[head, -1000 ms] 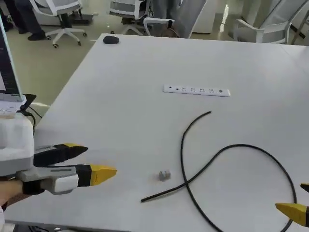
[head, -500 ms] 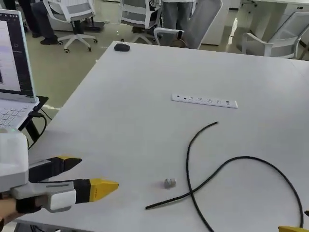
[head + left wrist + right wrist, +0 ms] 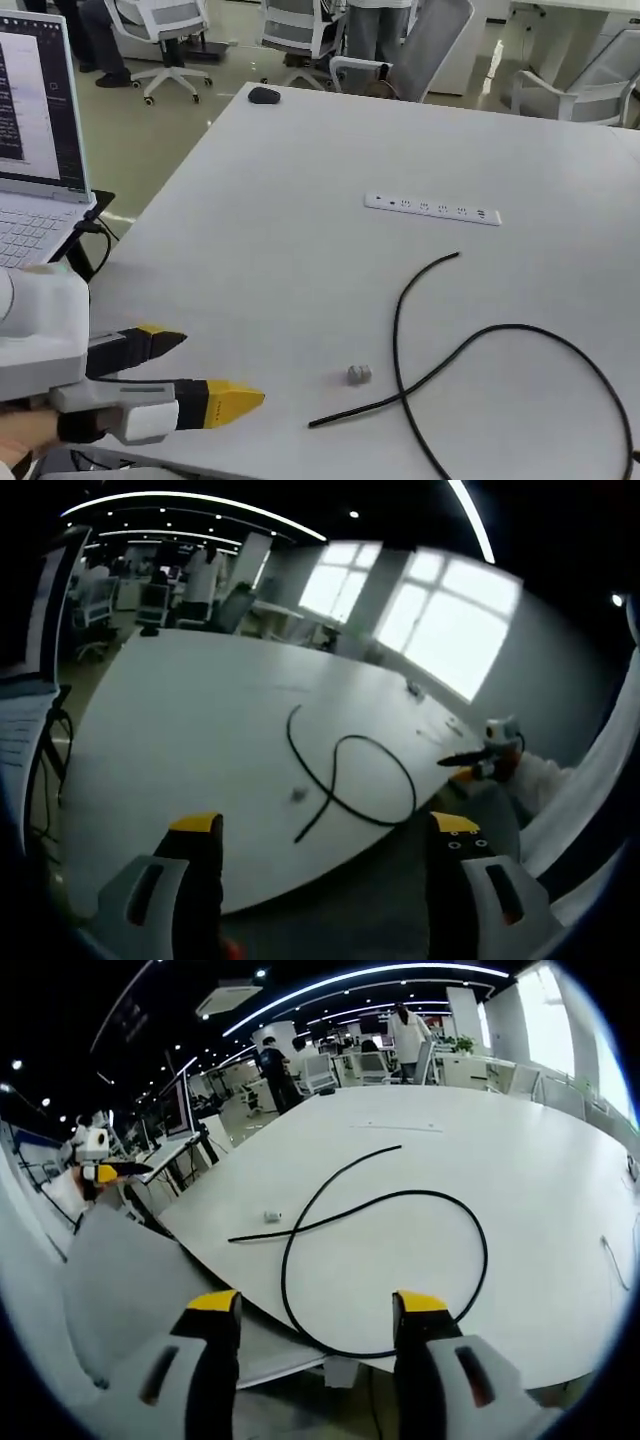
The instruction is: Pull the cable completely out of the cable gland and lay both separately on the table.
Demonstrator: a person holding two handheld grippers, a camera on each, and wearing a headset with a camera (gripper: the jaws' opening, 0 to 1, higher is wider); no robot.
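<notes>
The right gripper (image 3: 318, 1302) has drawn back, jaws wide and empty like the left gripper (image 3: 222, 368), leaving the cable (image 3: 500, 327) and cable gland (image 3: 359, 374) lying apart on the counter (image 3: 300, 200) ahead, so the task seems finished.

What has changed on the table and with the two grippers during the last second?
The right gripper seems to have drawn back toward the person, off the table's near edge. Nothing was taken hold of or let go; both grippers are open. The left gripper stays at the near edge. The cable, cable gland and power strip lie as before; only the camera shifted.
</notes>
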